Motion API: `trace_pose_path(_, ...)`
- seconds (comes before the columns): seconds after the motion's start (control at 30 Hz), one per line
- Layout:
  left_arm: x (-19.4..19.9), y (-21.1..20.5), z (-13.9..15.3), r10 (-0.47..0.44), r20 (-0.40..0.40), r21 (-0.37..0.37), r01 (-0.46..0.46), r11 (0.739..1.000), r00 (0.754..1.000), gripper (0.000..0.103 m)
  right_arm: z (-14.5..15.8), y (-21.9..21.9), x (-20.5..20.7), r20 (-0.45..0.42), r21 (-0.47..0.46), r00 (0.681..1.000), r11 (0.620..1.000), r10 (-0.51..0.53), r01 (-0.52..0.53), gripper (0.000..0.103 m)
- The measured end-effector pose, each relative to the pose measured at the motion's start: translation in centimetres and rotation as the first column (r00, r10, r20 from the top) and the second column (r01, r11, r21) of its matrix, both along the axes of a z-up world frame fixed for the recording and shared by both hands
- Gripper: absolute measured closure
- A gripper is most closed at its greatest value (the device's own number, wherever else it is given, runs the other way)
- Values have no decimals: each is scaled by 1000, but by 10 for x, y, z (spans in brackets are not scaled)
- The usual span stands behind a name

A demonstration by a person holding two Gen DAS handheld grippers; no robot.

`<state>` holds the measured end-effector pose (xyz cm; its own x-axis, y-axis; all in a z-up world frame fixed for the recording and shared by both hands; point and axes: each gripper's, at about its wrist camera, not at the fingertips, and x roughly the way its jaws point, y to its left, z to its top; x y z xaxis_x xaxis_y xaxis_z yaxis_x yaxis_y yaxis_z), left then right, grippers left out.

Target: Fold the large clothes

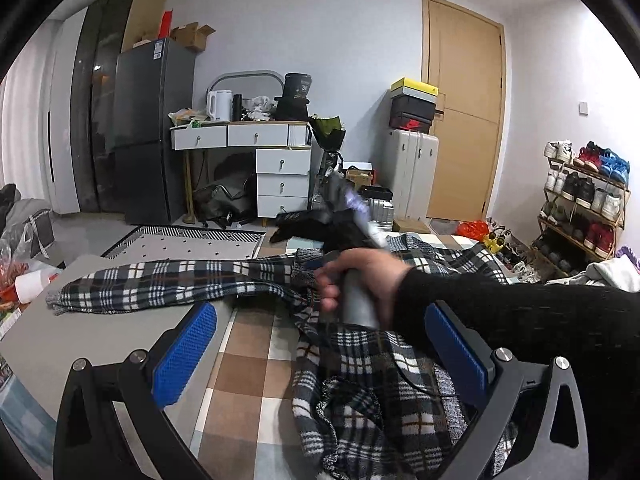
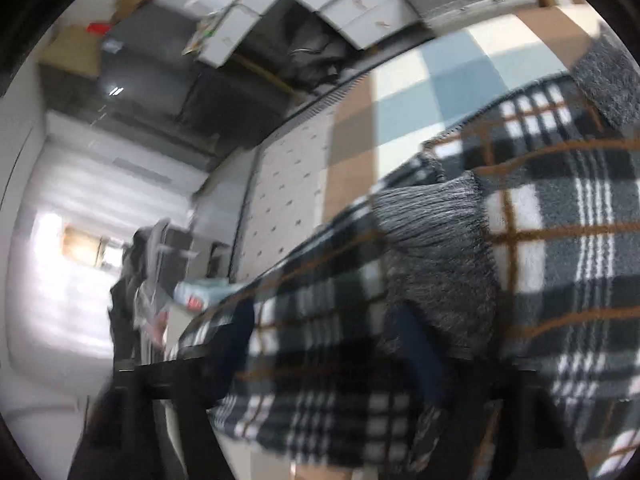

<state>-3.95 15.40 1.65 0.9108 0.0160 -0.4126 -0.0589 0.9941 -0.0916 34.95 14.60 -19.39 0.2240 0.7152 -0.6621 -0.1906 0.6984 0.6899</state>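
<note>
A large plaid shirt [image 1: 360, 392] lies rumpled on a bed covered by a checked sheet [image 1: 248, 364] in brown, cream and blue. One sleeve [image 1: 168, 280] stretches flat toward the left, over the sheet and onto a grey mat [image 1: 100, 332].

The left gripper [image 1: 320, 356] hangs low over the shirt with its blue pads [image 1: 182, 354] wide apart and nothing pressed between them; bunched cloth lies below the gap.

Across that view, a hand [image 1: 360, 280] in a black sleeve [image 1: 520, 316] clasps the grey handle of the other tool.

The right gripper [image 2: 332, 344] sits close over the plaid cloth. Its view is badly blurred, but its dark blue fingers [image 2: 236, 340] seem to stand apart, with plaid fabric and a grey ribbed cuff [image 2: 436, 248] lying between them, not pinched.
</note>
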Motion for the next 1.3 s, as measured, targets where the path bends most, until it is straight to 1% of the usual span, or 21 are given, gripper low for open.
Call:
trace_pose_path(0.07, 0, 1, 0, 6, -2, -4, -6, 1000, 1000, 1, 27, -21, -10, 62, 26, 995, 997, 75, -77, 19)
trace_pose_path(0.13, 3, 1, -2, 14, -7, -5, -14, 1000, 1000, 1, 46, -53, -14, 103, 13, 990, 995, 94, -96, 11)
trace_pose_path(0.17, 4, 0, -3, 17, -12, -3, -17, 1000, 1000, 1, 58, -80, -16, 129, -35, 988, 996, 83, -80, 2)
trace_pose_path(0.2, 5, -1, -4, 19, -18, 2, -19, 1000, 1000, 1, 64, -101, -14, 151, -73, 986, 996, 66, -56, 0)
trace_pose_path(0.27, 7, -5, -6, 19, -26, 13, -19, 1000, 999, 1, 71, -146, -9, 180, -174, 984, 985, 12, 20, 0)
trace_pose_path(0.3, 8, -7, -6, 22, -27, 22, -21, 1000, 999, 1, 69, -176, -5, 167, -232, 985, 970, -41, 80, 0)
trace_pose_path(0.37, 9, -11, -8, 35, -23, 40, -34, 999, 999, 1, 59, -230, 0, 114, -306, 984, 938, -137, 166, 0)
trace_pose_path(0.47, 14, -17, -14, 60, -30, 88, -57, 994, 998, 1, 31, -297, 0, 56, -488, 964, 835, -259, 253, 0)
trace_pose_path(0.57, 21, -20, -21, 92, -51, 130, -84, 988, 994, 1, 9, -310, -8, 49, -608, 976, 769, -212, 197, 0)
trace_pose_path(0.63, 26, -18, -25, 116, -65, 149, -105, 983, 991, 1, -9, -307, -19, 31, -701, 990, 703, -139, 121, 0)
trace_pose_path(0.67, 28, -17, -26, 126, -68, 155, -114, 981, 990, 1, -16, -306, -25, 13, -726, 994, 682, -111, 85, 0)
trace_pose_path(0.7, 31, -15, -27, 140, -75, 159, -127, 979, 987, 1, -14, -307, -31, 31, -727, 994, 681, -102, 92, 0)
trace_pose_path(0.73, 33, -13, -28, 151, -83, 157, -136, 978, 985, 1, -10, -305, -37, 56, -715, 993, 690, -101, 110, 0)
trace_pose_path(0.77, 35, -10, -30, 157, -97, 148, -141, 979, 983, 1, -1, -307, -46, 63, -669, 992, 733, -105, 120, 0)
trace_pose_path(0.83, 36, -5, -31, 163, -115, 126, -148, 981, 980, 1, 18, -306, -67, 86, -589, 990, 795, -116, 145, 0)
trace_pose_path(0.93, 39, 3, -31, 180, -135, 103, -167, 981, 974, 1, 74, -301, -125, 231, -470, 969, 861, -93, 194, 0)
trace_pose_path(1.0, 38, 7, -30, 200, -137, 93, -188, 978, 970, 1, 101, -295, -165, 311, -391, 947, 898, -79, 203, 0)
trace_pose_path(1.07, 35, 12, -30, 213, -140, 75, -204, 976, 967, 1, 122, -288, -215, 359, -270, 928, 942, -95, 201, 0)
trace_pose_path(1.1, 34, 15, -30, 221, -142, 62, -215, 975, 965, 1, 129, -273, -226, 361, -207, 926, 959, -108, 193, 0)
trace_pose_path(1.2, 34, 25, -35, 251, -166, 21, -252, 968, 953, 1, 135, -264, -266, 328, -29, 929, 981, -173, 193, 0)
trace_pose_path(1.3, 34, 32, -38, 275, -190, 0, -280, 960, 943, 1, 154, -279, -299, 374, 35, 898, 972, -230, 234, 0)
